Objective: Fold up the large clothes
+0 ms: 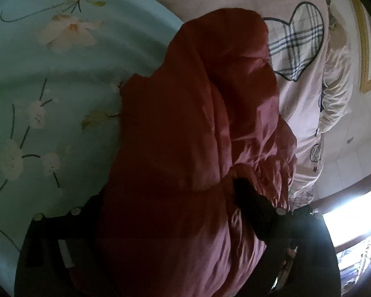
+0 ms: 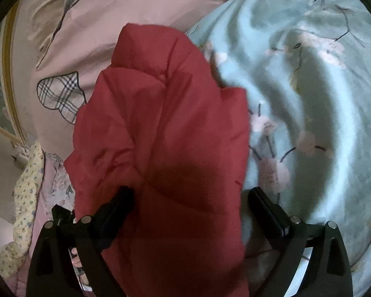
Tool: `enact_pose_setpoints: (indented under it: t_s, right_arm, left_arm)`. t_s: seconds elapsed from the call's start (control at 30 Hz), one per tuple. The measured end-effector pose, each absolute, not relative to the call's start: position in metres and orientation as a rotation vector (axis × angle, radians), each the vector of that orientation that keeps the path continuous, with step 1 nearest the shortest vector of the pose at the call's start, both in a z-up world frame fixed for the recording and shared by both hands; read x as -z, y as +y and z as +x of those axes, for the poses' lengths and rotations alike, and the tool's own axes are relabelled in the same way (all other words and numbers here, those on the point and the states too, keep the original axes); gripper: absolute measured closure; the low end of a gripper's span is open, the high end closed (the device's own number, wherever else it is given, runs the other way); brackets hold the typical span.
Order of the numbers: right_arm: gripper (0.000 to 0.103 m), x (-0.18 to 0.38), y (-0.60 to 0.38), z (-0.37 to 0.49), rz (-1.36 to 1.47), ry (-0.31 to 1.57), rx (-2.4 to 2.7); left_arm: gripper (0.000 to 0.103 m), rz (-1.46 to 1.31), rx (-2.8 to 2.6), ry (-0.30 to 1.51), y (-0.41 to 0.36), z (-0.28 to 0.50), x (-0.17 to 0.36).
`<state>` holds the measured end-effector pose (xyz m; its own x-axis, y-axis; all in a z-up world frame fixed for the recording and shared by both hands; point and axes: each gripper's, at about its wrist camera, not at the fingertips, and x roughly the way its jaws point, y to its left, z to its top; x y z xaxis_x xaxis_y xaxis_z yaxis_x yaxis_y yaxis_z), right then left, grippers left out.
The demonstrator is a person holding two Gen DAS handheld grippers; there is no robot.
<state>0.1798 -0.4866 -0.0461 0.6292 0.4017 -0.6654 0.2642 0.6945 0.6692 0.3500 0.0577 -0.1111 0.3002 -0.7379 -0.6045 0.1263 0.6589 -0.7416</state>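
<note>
Red padded jacket (image 1: 185, 136) fabric is bunched directly in front of both grippers and fills the centre of each wrist view. In the right wrist view, the jacket (image 2: 160, 136) is seen lying between the fingers of the right gripper (image 2: 190, 203), which are spread wide; the left finger (image 2: 118, 205) is touching the fabric edge, while the right finger (image 2: 264, 205) is just beside it, over the bedding. In the left wrist view, the left gripper (image 1: 165, 198) is largely covered by the jacket; one finger (image 1: 249, 198) is pressed into a fold, and the other is hidden, so its opening cannot be determined. The jacket is spread over a light blue floral bedsheet (image 1: 49, 86) and near a pink quilt (image 2: 136, 0) bearing a plaid heart (image 1: 294, 42).
</note>
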Motion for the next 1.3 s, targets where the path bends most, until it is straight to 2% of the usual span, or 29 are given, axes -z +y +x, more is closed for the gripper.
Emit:
enact_pose_setpoints:
  t_s: [0.1,0.17,0.2,0.27,0.37,0.47,0.77,1.07,1.3]
  right_arm:
    - [0.006,0.049,-0.479,0.188,0.826,0.935,-0.111]
    - [0.011,0.050,-0.476,0.190,0.823,0.937,-0.114]
    - [0.014,0.050,-0.473,0.190,0.823,0.940,-0.122]
    - [0.029,0.047,-0.469,0.190,0.813,0.943,-0.125]
    - [0.046,0.039,-0.463,0.186,0.810,0.936,-0.146]
    - [0.054,0.027,-0.459,0.178,0.808,0.931,-0.159]
    - [0.059,-0.009,-0.421,0.130,0.728,0.959,-0.231]
    - [0.059,-0.006,-0.396,0.060,0.792,0.989,-0.284]
    - [0.058,0.003,-0.394,0.035,0.816,0.997,-0.274]
  left_arm:
    - [0.004,-0.654,0.642,1.149,0.054,0.351,0.113]
    - [0.006,-0.635,0.654,1.154,0.050,0.350,0.113]
    - [0.010,-0.620,0.661,1.150,0.048,0.348,0.111]
    - [0.030,-0.570,0.674,1.130,0.043,0.343,0.104]
    - [0.049,-0.524,0.682,1.093,0.043,0.333,0.090]
    - [0.057,-0.512,0.692,1.072,0.048,0.322,0.077]
    - [0.060,-0.490,0.727,1.058,0.077,0.262,0.043]
    - [0.060,-0.530,0.751,1.113,0.120,0.199,0.050]
    - [0.060,-0.521,0.736,1.137,0.124,0.177,0.058]
